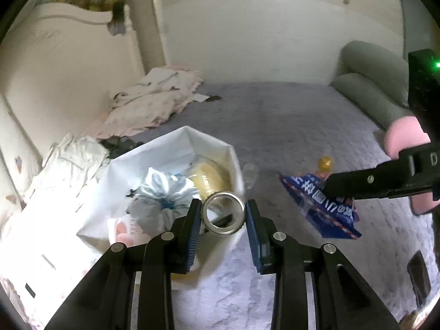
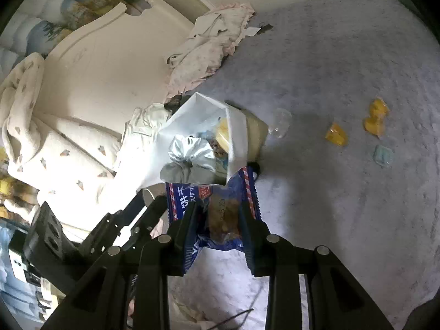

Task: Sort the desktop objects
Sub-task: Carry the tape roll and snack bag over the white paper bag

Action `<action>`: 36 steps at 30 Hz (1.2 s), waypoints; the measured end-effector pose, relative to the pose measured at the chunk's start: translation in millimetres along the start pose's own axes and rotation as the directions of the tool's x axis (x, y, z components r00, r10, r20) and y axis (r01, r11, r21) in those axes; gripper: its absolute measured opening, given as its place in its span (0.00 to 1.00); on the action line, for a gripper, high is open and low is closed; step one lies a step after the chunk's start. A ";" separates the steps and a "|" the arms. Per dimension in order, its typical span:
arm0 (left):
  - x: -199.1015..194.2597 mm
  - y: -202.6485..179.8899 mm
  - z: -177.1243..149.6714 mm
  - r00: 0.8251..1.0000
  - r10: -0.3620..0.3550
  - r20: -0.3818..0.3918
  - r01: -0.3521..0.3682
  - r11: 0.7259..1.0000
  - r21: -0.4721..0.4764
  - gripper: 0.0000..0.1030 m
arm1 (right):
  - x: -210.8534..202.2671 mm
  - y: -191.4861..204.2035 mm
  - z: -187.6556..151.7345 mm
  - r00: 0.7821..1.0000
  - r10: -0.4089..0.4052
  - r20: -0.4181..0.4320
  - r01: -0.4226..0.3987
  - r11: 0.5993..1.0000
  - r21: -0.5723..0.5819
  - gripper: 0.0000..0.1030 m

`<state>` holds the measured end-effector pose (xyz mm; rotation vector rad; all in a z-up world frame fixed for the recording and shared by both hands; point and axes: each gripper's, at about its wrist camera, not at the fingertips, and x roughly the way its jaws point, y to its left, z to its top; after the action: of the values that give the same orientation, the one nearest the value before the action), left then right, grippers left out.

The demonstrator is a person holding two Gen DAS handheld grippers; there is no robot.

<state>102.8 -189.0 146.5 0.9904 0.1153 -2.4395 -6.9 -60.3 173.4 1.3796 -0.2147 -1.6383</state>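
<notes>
A metal ring (image 1: pixel 222 213) is seen between the blue pads of the left gripper (image 1: pixel 223 214), right over the rim of the white bag (image 1: pixel 170 148). The left pad is touching the ring's edge, while a sliver of gap is visible at the right pad, so the jaws are read as parted and the ring is not firmly pinched (whether it is loose cannot be told for certain). Inside the bag, a tied silver-grey bundle (image 1: pixel 165 195) and something yellowish (image 1: pixel 211 177) are packed together.

Over on the right, the blue snack packet (image 2: pixel 217 206) is clamped between the fingers of the right gripper (image 2: pixel 218 220), held up above the grey blanket (image 2: pixel 343 55) just beside the bag's near edge (image 2: pixel 236 143). From the left wrist view the same packet (image 1: pixel 319 206) is seen dangling from the black fingertips at the right.

Still lying on the blanket, well apart from the bag: two orange pieces (image 2: pixel 337 134) and (image 2: pixel 375 118), a pale blue square packet (image 2: pixel 383 155) near them, and a clear plastic piece (image 2: pixel 280 123) just beside the bag. Crumpled cream bedding (image 2: pixel 211 49) is heaped against the headboard.
</notes>
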 end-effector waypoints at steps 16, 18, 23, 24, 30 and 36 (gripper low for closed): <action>51.6 100.4 -24.5 0.982 0.127 -0.140 -0.154 0.967 -0.203 0.32 | 149.4 75.5 29.2 0.997 0.028 -0.066 -0.032 0.998 -0.055 0.28; 58.0 102.5 -30.1 0.980 0.142 -0.140 -0.173 0.957 -0.234 0.32 | 169.0 80.2 29.9 0.996 0.026 -0.080 -0.030 0.998 -0.059 0.28; 56.3 101.4 -31.7 0.987 0.143 -0.076 -0.161 0.922 -0.351 0.32 | 182.8 82.6 33.5 0.998 -0.043 -0.045 0.040 0.997 -0.065 0.28; 57.8 97.2 -30.2 0.986 0.152 -0.071 -0.167 0.926 -0.337 0.32 | 181.5 81.7 34.8 0.998 -0.056 -0.038 0.053 0.996 -0.068 0.28; 51.5 81.1 -20.9 0.981 0.192 -0.012 -0.188 0.949 -0.253 0.32 | 171.5 70.4 41.3 0.997 -0.076 -0.023 0.074 0.995 -0.060 0.28; 48.1 81.3 -18.1 0.978 0.209 0.004 -0.202 0.954 -0.222 0.32 | 175.0 66.5 38.8 0.998 -0.050 -0.025 0.048 0.997 -0.061 0.28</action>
<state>123.9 -275.2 109.5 0.8262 0.2546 -2.1946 11.5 -240.7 112.7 1.3691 -0.1160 -1.6527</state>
